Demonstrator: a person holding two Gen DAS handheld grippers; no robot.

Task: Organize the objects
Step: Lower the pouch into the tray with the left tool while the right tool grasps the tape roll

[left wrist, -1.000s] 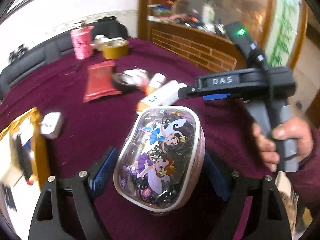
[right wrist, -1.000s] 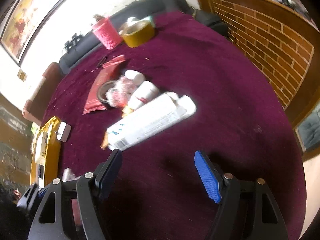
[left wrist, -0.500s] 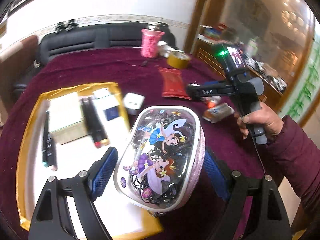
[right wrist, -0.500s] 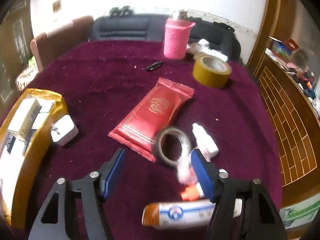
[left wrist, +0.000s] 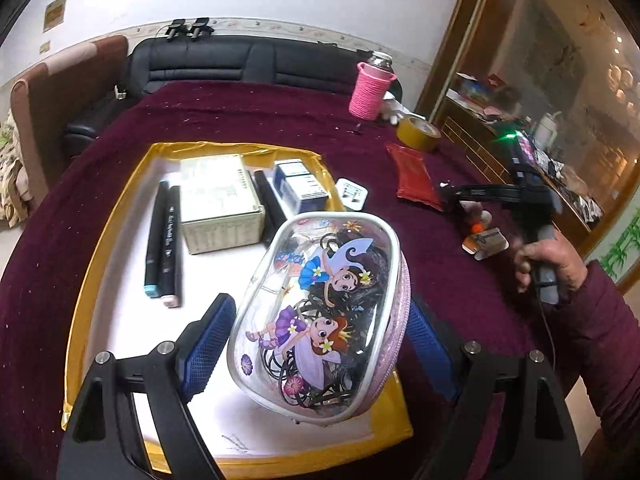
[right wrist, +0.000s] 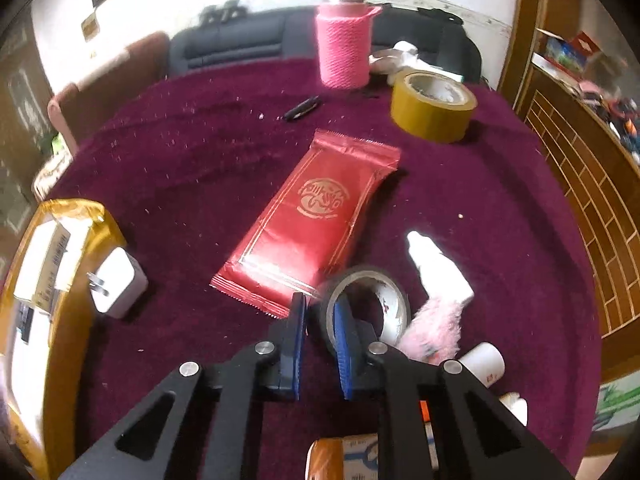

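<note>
My left gripper (left wrist: 316,344) is shut on a clear cartoon pouch (left wrist: 320,316) full of black hair ties, held above the gold-rimmed white tray (left wrist: 108,216). The tray holds two markers (left wrist: 164,240), a pale box (left wrist: 220,204) and a blue-white box (left wrist: 302,186). My right gripper (right wrist: 320,316) has its jaws closed on the near rim of a black tape ring (right wrist: 368,304), which lies by a red foil packet (right wrist: 312,216). The right gripper also shows in the left wrist view (left wrist: 452,196).
On the maroon tablecloth (right wrist: 200,152) lie a white charger plug (right wrist: 120,284), a yellow tape roll (right wrist: 432,108), a pink-sleeved flask (right wrist: 344,44), a pink fluffy item (right wrist: 432,328), a white bottle (right wrist: 436,264) and a tube (right wrist: 344,456). A sofa stands behind; a wooden cabinet (right wrist: 580,160) stands to the right.
My left gripper has carried the pouch left, from over the cloth to over the tray. My right gripper has moved to the tape ring and closed on its rim.
</note>
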